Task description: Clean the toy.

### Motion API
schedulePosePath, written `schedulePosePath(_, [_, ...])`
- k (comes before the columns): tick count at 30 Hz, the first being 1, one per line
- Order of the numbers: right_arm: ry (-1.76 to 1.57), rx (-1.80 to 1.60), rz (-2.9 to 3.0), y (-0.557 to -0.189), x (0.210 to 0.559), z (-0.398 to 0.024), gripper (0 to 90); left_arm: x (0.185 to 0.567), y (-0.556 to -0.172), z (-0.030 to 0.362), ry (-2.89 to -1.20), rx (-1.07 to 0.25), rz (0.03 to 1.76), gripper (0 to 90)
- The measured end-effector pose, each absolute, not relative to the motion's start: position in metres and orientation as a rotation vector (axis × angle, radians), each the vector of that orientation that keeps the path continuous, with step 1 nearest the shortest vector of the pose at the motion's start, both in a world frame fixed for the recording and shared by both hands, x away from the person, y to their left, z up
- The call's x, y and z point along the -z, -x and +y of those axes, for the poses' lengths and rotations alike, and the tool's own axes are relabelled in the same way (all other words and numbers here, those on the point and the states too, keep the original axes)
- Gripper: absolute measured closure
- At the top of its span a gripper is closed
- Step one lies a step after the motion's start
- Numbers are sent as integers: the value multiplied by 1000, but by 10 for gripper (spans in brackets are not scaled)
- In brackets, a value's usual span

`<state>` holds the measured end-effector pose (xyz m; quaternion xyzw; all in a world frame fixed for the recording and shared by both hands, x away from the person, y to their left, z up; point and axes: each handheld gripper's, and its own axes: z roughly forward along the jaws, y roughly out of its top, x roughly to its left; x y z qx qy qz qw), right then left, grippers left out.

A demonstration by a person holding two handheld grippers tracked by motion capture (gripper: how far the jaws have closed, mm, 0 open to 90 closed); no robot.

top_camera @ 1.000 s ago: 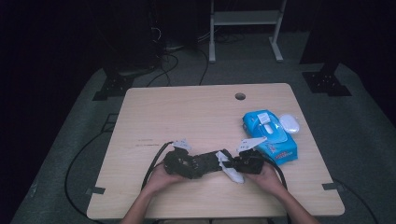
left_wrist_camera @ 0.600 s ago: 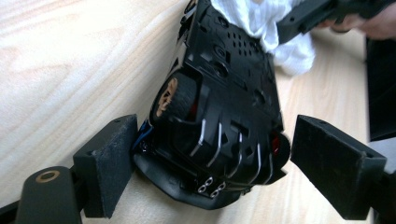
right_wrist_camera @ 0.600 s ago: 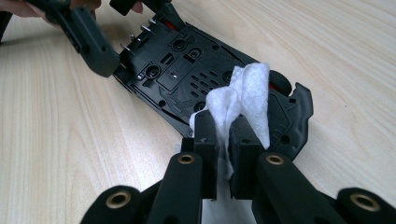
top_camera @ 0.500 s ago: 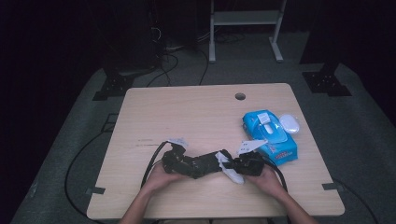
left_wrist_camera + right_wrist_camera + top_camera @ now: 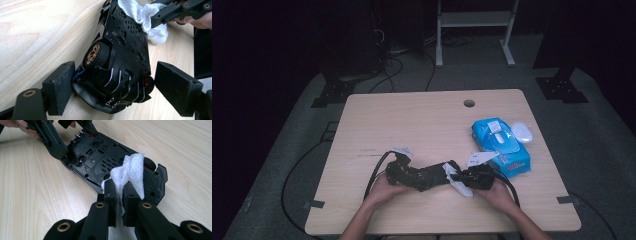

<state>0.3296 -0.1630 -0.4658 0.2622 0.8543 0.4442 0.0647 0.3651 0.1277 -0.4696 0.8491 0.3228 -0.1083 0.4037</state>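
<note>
A black toy car [image 5: 125, 50] with gold wheels lies tipped on its side, its flat underside facing up. My left gripper [image 5: 110, 85] is shut on the car's rear end, one pad on each side. My right gripper [image 5: 120, 195] is shut on a crumpled white wipe [image 5: 132, 170] and presses it against the car's underside [image 5: 92, 157] near the front. In the high view both grippers meet over the car [image 5: 427, 176] near the table's front edge, the left gripper [image 5: 412, 175] pointing right, the right gripper [image 5: 460, 177] pointing left with the wipe [image 5: 460, 186] hanging from it.
A blue pack of wipes [image 5: 502, 147] lies at the right of the wooden table [image 5: 412, 125], just behind my right hand. A small white oval object [image 5: 522, 132] sits beside it. A cable hole [image 5: 469, 103] is at the back. Cables trail from both grippers.
</note>
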Motion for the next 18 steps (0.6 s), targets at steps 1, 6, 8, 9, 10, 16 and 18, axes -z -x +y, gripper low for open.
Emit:
schedulePosePath(1, [-791,-1340,2577,-329,466,-163,837,469,-365,127,-2148,265,818,177])
schedulePosePath(6, [-784,-1336,2568,-327,466,-162,838,469,-365,125,-2133,242,865,214])
schedulePosePath(8, [-781,-1336,2563,-326,466,-162,838,469,-364,124,-2135,223,870,221])
schedulePosePath(9, [-786,-1337,2562,-326,466,-162,838,469,-363,123,-2137,204,868,227])
schedulePosePath(10, [-786,-1340,2559,-325,467,-162,838,469,-363,122,-2142,185,865,229])
schedulePosePath(16, [-769,-1323,2551,-321,466,-162,838,466,-357,120,-2161,119,818,232])
schedulePosePath(18, [-765,-1322,2550,-319,466,-162,838,465,-354,118,-2167,82,801,232])
